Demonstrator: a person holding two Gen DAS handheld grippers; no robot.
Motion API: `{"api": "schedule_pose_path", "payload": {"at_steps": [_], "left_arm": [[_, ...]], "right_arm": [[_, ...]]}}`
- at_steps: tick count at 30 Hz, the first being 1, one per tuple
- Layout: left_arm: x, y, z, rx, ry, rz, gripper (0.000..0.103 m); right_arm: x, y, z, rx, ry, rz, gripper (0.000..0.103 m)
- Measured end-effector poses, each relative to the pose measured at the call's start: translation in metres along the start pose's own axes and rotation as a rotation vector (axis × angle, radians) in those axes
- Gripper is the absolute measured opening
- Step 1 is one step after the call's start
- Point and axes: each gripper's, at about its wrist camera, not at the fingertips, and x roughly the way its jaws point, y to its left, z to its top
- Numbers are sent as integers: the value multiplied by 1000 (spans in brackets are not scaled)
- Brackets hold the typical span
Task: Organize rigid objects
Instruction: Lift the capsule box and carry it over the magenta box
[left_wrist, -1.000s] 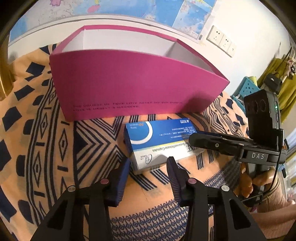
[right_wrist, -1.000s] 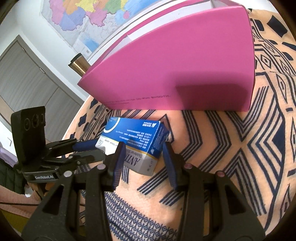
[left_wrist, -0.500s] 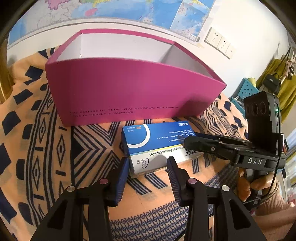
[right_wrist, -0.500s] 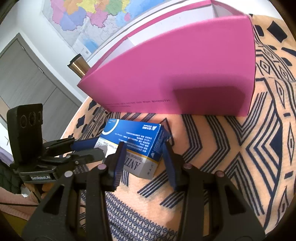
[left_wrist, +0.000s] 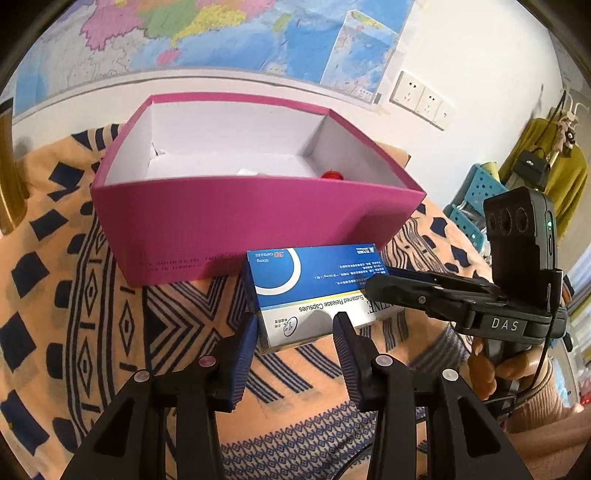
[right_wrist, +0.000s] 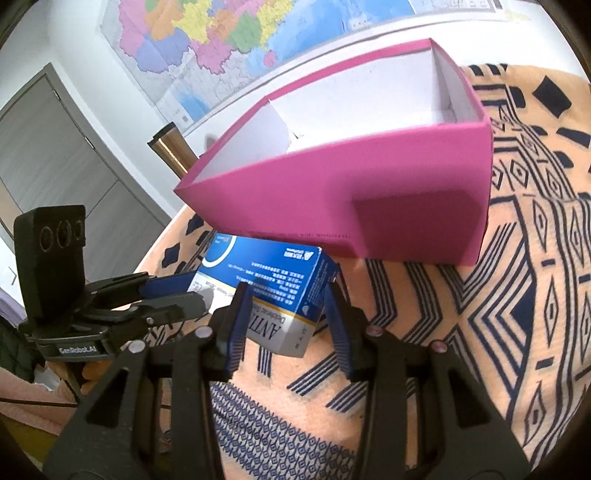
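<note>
Both tools clamping blue medicine carton (left_wrist: 314, 291) before pink box (left_wrist: 255, 218); red item (left_wrist: 332, 174) inside.

On the carton (left_wrist: 317, 291) we read "Sustained Release Capsules", "50mg", "30" and "12", all upside down. Right of the carton, the right tongs (left_wrist: 376, 280) carry "DAS". The left tongs (right_wrist: 192, 295) carry "GenRobot.AI".

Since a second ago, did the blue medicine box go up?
Yes. The blue medicine box has risen: its top edge now overlaps the pink box's front wall and hides part of the printed line; earlier it sat below that wall on the cloth.
</note>
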Motion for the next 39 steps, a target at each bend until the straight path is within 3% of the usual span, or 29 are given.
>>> {"api": "schedule_pose_path", "payload": {"at_steps": [39], "left_arm": [[-23, -4, 20, 27, -97, 4, 42]], "right_arm": [[-24, 16, 20, -89, -70, -13, 44]]}}
